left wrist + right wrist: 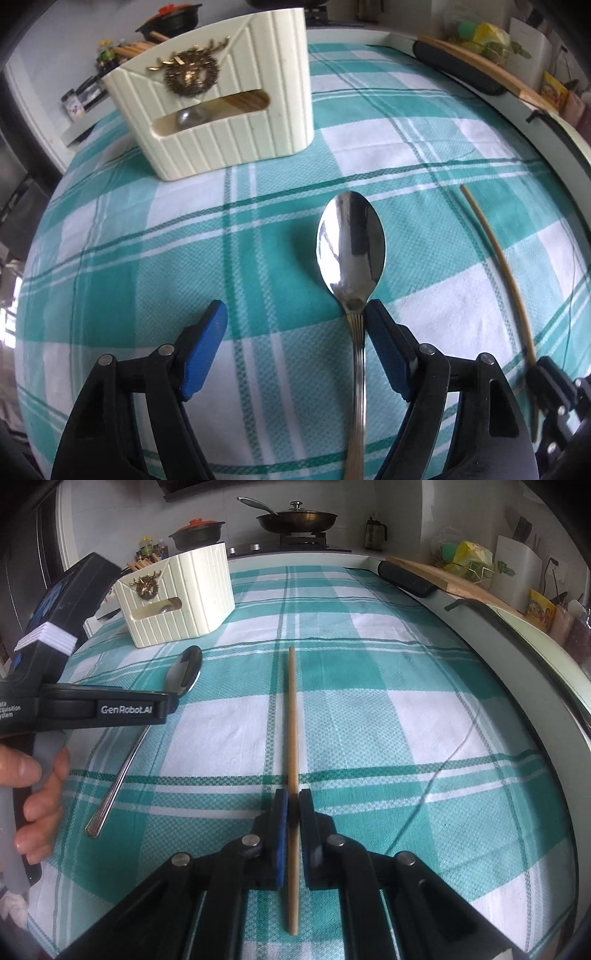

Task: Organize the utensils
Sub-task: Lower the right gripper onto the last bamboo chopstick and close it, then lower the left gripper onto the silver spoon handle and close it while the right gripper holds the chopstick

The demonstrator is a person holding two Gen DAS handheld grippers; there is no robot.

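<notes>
While the left tool stands spread wide over the teal-and-white checked cloth on the tabletop, we see the shiny metal spoon with a ribbed handle lying between its blue pads. The spoon's neck sits just beside, perhaps touching, the pad on the right side of the left wrist view, and well apart from the other pad, so this tool is released and grips nothing. The spoon's long axis runs along the tool's own line: the bowl points away from the camera, roughly toward the cream ribbed plastic utensil holder with a gold ornament at the far part of the cloth, and the handle runs back under the tool. The bowl faces up.

In the right wrist view we find the right tool clenched on the thin, pale wooden chopstick, its two pads pressed against the stick on either side, somewhat nearer its close end. The chopstick lies along the tool's line too, one end pointing away across the cloth and the other reaching back beneath the tool. From here the spoon lies left of the chopstick, well apart from it, its bowl angled toward the holder. A person's hand holds the left tool's grey grip at the left edge.
</notes>
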